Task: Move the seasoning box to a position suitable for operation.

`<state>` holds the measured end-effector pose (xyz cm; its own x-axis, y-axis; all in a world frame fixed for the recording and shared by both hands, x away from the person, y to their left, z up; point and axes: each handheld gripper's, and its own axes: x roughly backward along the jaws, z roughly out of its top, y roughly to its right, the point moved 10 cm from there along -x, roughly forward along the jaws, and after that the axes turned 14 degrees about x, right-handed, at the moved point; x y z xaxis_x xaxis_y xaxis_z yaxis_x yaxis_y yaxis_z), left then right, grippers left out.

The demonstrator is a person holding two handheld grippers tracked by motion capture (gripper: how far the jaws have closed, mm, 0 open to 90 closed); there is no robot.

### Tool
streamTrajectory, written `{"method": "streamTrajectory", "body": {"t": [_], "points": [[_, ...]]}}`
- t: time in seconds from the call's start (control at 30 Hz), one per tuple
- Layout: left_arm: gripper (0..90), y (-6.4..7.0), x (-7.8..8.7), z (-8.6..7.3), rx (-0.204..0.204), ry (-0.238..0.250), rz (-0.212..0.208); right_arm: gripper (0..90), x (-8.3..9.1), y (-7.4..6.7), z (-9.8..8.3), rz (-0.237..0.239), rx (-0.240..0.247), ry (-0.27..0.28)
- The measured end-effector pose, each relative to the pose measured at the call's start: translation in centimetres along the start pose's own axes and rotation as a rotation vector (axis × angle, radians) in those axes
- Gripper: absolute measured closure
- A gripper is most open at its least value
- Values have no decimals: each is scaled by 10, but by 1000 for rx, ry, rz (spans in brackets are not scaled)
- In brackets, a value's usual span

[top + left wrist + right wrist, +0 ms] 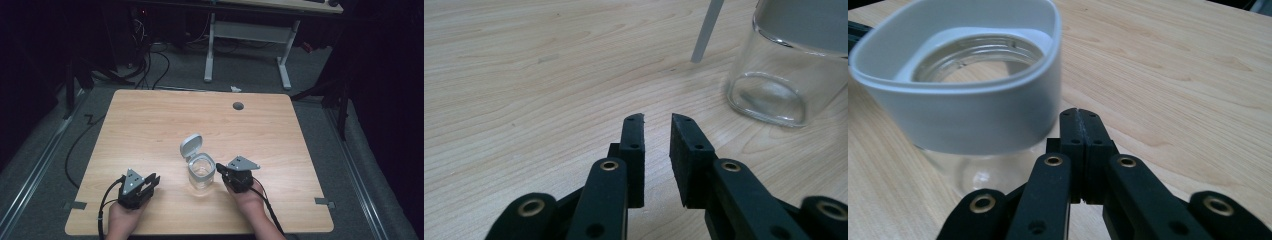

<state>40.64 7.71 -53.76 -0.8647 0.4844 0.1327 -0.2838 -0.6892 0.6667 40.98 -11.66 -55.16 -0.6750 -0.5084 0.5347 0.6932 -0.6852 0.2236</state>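
Glass jar (pixel 202 173) stands upright on the wooden table (pixel 150 130), toward the near edge and about midway across, between the two grippers. Its body is clear glass with rounded corners, topped by a wide pale grey collar (pixel 963 107), and its grey lid (pixel 190 145) is swung open and stands tilted up behind the mouth. In the right gripper view the jar fills the upper left, its open mouth showing the glass throat inside the collar. The right gripper (pixel 220 167), held in the person's right hand (pixel 248 199), sits just beside the jar's right side with its tips pointing at it; whether they touch the glass cannot be told, and its jaws are pressed together with nothing between them. The left gripper (pixel 154 180), held in the left hand (pixel 121 216), rests apart from the jar on its left, with the jar's base (pixel 769 97) up and to the right of its tips; its jaws stand slightly spread, a narrow gap between the pads (pixel 634 150).
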Motion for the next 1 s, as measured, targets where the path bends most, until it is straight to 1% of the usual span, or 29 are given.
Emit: {"method": "streamTrajectory", "body": {"t": [0.03, 0.13, 0.2, 0.23, 0.27, 0.33, 0.37, 0.43, 0.47, 0.5, 0.53, 0.57, 0.6, 0.63, 0.67, 0.7, 0.73, 0.77, 0.8, 0.9, 0.97, 1.0], "points": [[771, -1, 0, 0, 0, 0, 2, 900, 1, -2, 1, -5, 8, -2], [776, -2, 0, 1, 3, 0, 3, 900, 6, -9, 2, 8, 22, 3], [781, 0, 0, 0, 7, -5, -6, 900, 9, -16, 2, 24, 19, 14], [789, 0, 0, 0, 7, -5, -6, 900, 9, -16, 2, 24, 19, 14], [794, 4, 0, -3, 4, -15, -15, 900, 11, -25, 2, 38, 23, 21], [801, 10, 1, -8, -3, -25, -30, 900, 12, -36, 2, 60, 26, 28], [804, 14, 2, -11, -9, -34, -39, 900, 11, -41, 3, 69, 34, 31], [814, 21, 3, -19, -18, -55, -57, 900, 10, -48, 2, 83, 47, 30], [825, 26, 3, -22, -23, -66, -69, 900, 9, -49, 1, 85, 45, 27], [841, 26, 3, -22, -23, -66, -69, 900, 9, -48, 0, 86, 41, 27], [861, 34, 5, -31, -40, -89, -94, 900, 9, -46, -2, 83, 33, 26], [874, 34, 5, -31, -40, -89, -94, 900, 9, -43, -6, 77, 28, 21], [884, 42, 7, -39, -44, -117, -118, 900, 10, -40, -10, 71, 21, 15], [892, 42, 7, -39, -44, -117, -118, 900, 11, -37, -14, 67, 12, 10], [893, 47, 7, -43, -42, -131, -128, 900, 14, -33, -18, 60, 1, 10], [893, 48, 7, -45, -46, -134, -129, 900, 14, -33, -18, 60, 1, 10], [892, 50, 4, -50, -53, -136, -116, 900, 19, -28, -23, 52, -13, 14], [885, 50, 4, -50, -53, -136, -116, 900, 23, -26, -25, 47, -20, 16], [878, 50, 0, -51, -72, -130, -98, 900, 26, -24, -27, 44, -25, 21], [880, 52, -7, -52, -68, -123, -88, 900, 33, -20, -32, 31, -34, 29], [879, 55, -9, -54, -61, -122, -92, 900, 37, -18, -33, 25, -35, 34], [879, 57, -11, -55, -64, -122, -92, 900, 38, -17, -34, 22, -42, 38]]}}
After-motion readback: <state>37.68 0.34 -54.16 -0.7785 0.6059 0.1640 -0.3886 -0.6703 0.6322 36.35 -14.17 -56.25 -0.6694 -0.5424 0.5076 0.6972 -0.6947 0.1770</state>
